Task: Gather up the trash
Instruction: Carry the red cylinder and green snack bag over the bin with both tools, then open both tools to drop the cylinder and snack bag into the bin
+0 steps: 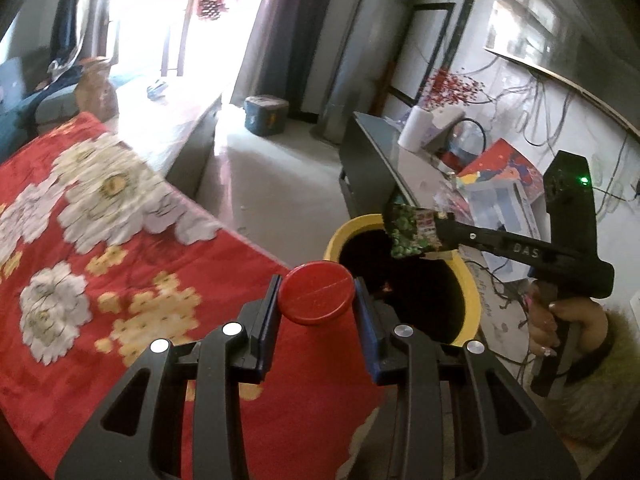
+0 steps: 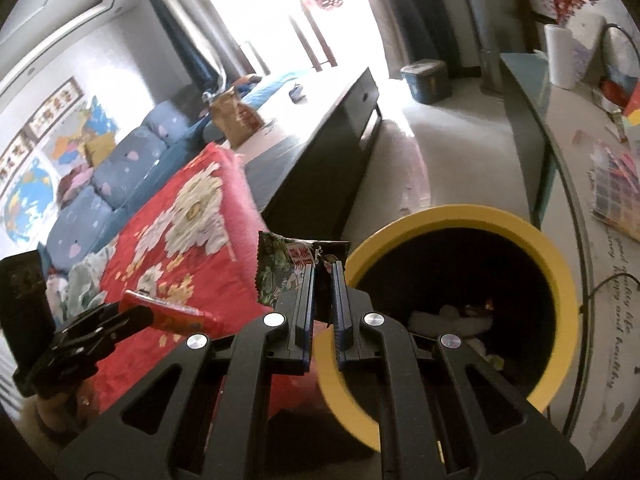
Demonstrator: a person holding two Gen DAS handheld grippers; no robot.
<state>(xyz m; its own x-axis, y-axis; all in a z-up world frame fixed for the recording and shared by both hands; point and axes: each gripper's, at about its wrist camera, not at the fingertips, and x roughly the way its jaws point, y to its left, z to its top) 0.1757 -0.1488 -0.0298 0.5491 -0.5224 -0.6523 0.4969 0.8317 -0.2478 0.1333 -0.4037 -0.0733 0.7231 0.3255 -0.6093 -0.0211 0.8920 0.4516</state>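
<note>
Left tool: clenched on a round red plastic lid, one blue-edged pad at each side of the disc, lid held flat-face to the camera. Seen from the right wrist view as a thin red edge gripped at the tool tips, over the red flowered cloth covering the surface.

Right tool: pinched tight on a green-and-red printed snack wrapper — jaws nearly touching, wrapper sticking up and to the left of the pads. In the left wrist view, same wrapper at the tool tip, positioned over the far rim of the yellow-rimmed round bin. Hand with a fuzzy sleeve cuff wrapped around the tool's handle.

Bin on the floor beside the cloth-covered surface, interior dark, some pale crumpled scraps at the bottom. Lid just beside the near rim, not over the opening.

Background — blue sofa, glass-topped side surface with a white paper roll.
</note>
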